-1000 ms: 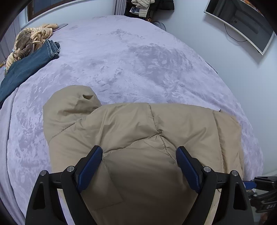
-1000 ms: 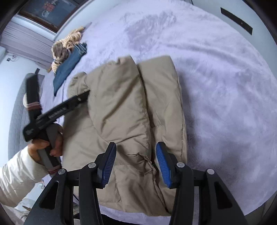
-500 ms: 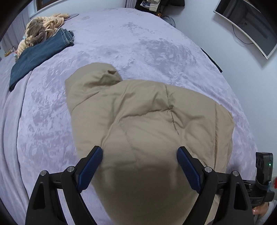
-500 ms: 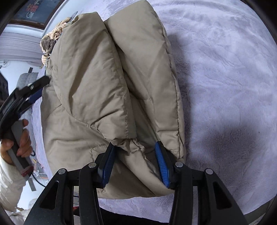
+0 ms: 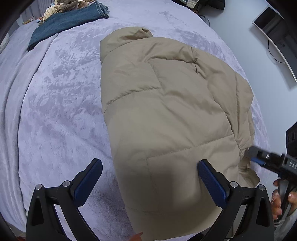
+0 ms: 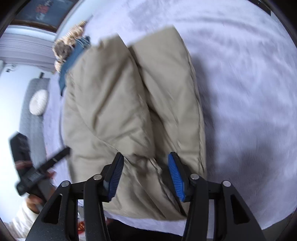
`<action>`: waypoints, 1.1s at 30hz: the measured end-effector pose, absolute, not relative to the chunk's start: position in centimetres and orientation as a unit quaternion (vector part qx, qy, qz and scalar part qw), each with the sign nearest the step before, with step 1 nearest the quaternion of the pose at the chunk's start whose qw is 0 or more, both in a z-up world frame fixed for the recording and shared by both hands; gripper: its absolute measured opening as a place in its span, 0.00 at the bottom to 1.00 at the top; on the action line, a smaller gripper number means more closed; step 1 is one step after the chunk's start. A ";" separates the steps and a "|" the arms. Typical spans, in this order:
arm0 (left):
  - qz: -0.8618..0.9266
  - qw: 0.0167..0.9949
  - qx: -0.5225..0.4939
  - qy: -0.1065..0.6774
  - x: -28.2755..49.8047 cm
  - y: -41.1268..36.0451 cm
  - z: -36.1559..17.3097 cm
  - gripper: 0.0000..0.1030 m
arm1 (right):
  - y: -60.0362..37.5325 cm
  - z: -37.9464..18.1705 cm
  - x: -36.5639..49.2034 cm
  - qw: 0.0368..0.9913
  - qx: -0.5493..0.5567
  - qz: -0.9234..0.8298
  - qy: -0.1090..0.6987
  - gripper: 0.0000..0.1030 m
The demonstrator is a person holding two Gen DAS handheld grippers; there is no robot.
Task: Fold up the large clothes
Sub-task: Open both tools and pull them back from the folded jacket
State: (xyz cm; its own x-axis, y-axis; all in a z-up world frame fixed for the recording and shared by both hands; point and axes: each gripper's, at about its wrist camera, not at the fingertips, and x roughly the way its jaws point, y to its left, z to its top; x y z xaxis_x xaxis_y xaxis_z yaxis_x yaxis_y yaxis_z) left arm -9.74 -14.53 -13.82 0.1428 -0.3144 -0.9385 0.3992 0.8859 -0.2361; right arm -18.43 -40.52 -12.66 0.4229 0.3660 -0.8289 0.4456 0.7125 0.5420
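A tan puffer jacket (image 5: 167, 115) lies folded on the lavender bedspread (image 5: 61, 103) (jeans (image 5: 65, 20) beyond). Left gripper (image 5: 148, 178) and right gripper (image 6: 143, 171) both hover over it, jaws spread.

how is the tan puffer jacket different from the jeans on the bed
The tan puffer jacket is thick, quilted and beige; the jeans are thin, flat blue denim. The jacket lies close below both open hand-held grippers, left and right; the jeans lie far off, beside a striped garment. Both rest on the lavender blanket.
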 end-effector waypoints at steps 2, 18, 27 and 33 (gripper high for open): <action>-0.242 0.753 0.033 0.611 -9.6 -14.4 -14.0 1.00 | -41.1 -11.4 -16.8 0.767 0.392 -0.026 0.507 0.63; -0.260 0.743 0.054 0.614 -9.9 -12.2 -12.7 1.00 | -40.6 -11.9 -13.1 0.751 0.374 -0.093 0.536 0.57; -0.269 0.742 0.057 0.612 -10.0 -10.2 -12.1 1.00 | -36.2 -10.0 -19.4 0.762 0.353 -0.103 0.533 0.77; -0.278 0.737 0.042 0.615 -9.4 -9.2 -11.9 1.00 | -34.9 -9.0 -21.0 0.767 0.356 -0.120 0.520 0.80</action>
